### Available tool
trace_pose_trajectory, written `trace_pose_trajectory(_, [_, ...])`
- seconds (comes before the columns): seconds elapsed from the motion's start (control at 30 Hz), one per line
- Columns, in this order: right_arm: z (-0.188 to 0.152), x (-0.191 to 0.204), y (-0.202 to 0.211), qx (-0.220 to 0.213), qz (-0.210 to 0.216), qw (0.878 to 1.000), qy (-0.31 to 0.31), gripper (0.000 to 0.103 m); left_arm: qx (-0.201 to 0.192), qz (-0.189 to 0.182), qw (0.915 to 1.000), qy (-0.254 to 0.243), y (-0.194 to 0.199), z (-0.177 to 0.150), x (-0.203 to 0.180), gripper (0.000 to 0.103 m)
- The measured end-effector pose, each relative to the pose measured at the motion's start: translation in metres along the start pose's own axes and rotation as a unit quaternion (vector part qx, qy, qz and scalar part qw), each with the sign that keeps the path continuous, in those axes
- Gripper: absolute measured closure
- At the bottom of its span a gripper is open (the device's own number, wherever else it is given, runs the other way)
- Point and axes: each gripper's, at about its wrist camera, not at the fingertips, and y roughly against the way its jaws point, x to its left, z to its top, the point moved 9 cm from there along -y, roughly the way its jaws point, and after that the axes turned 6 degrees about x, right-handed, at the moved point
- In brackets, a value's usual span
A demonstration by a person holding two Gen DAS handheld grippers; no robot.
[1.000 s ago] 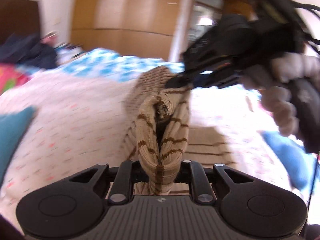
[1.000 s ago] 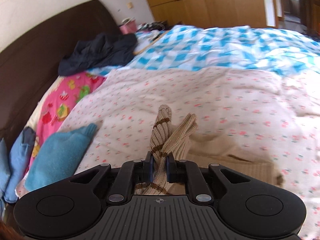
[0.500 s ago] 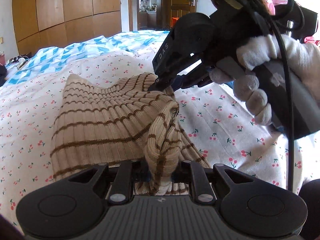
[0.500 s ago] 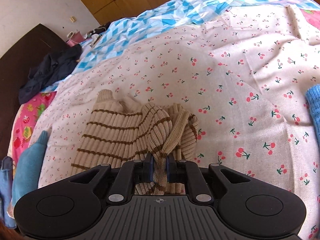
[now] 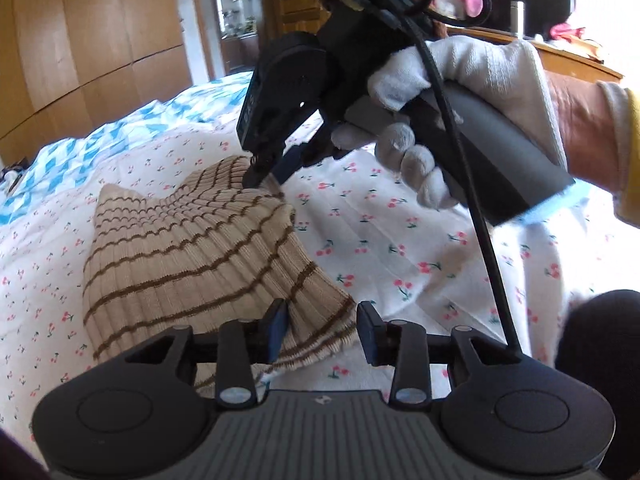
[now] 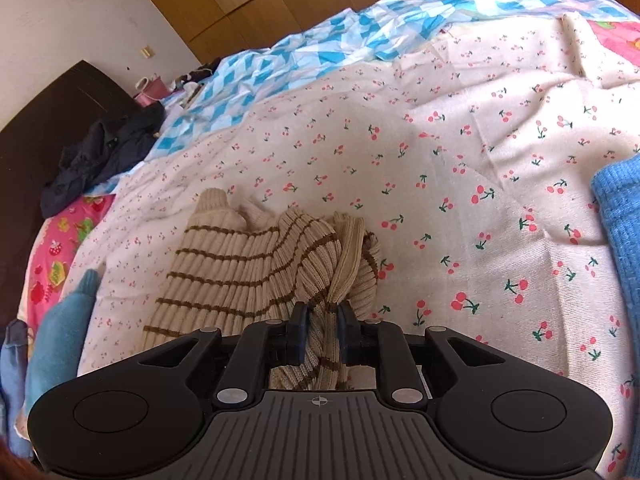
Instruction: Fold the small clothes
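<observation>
Bed (image 6: 460, 128) w/ cherry-print sheet serves as folding surface, soft and wide enough to spread a garment flat. Checked blue quilt (image 6: 320, 52) bunched toward far side, out of the way. Dark clothes (image 6: 104, 152) heaped by headboard, teal item (image 6: 60, 340) and blue knit (image 6: 620, 232) parked at sheet edges, prob. waiting or done; can't tell which.

Striped knit (image 5: 192, 256) lies mid-sheet, mostly flat, ribbed beige w/ brown stripes, one corner lifted into a peak because right tool pinches it there. Rest drapes down from that peak, so fold line forms under own weight.

Right tool (image 6: 322, 334) clenched on a bunched wad of knit, fabric squeezed btwn pads; seen from left view as gloved hand (image 5: 420, 128) tilting tool down onto peak. Grip likely kept to steer the flap over.

Left tool (image 5: 322, 330) released, jaws wide apart, hem edge lying loose btwn and just under them, not gripped. Judged: near corner set down, far corner not yet. Risk: thick rib springs back once freed.
</observation>
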Motion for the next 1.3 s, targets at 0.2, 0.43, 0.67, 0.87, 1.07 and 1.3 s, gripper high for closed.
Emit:
trace_pose_trajectory(0.2, [-0.024, 0.029, 0.047, -0.038, 0.015, 0.998, 0.044, 0.085, -0.01, -0.026, 0.9988, 0.039, 0.039, -0.014, 0.018, 0.06])
trace_pose_trajectory(0.43, [-0.04, 0.056, 0.024, -0.011, 0.033, 0.997, 0.074, 0.085, -0.033, 0.018, 0.9958, 0.083, 0.035, 0.0, 0.059, 0.059])
trace_pose_trajectory(0.67, [-0.06, 0.001, -0.012, 0.035, -0.033, 0.999, 0.015, 0.099, 0.03, 0.037, 0.9895, 0.136, -0.017, -0.018, 0.097, 0.059])
trace_pose_trajectory(0.87, [-0.058, 0.001, 0.001, 0.021, -0.026, 0.999, 0.011, 0.098, 0.022, 0.033, 0.9924, 0.117, -0.007, -0.018, 0.093, 0.058])
trace_pose_trajectory(1.07, [-0.03, 0.028, 0.024, -0.047, -0.002, 0.999, 0.027, 0.085, -0.004, 0.033, 0.9901, 0.136, 0.003, -0.001, 0.103, 0.058])
trace_pose_trajectory(1.3, [-0.013, 0.017, -0.022, -0.036, -0.058, 0.997, 0.028, 0.096, -0.015, 0.035, 0.988, 0.149, -0.008, 0.011, 0.112, 0.058])
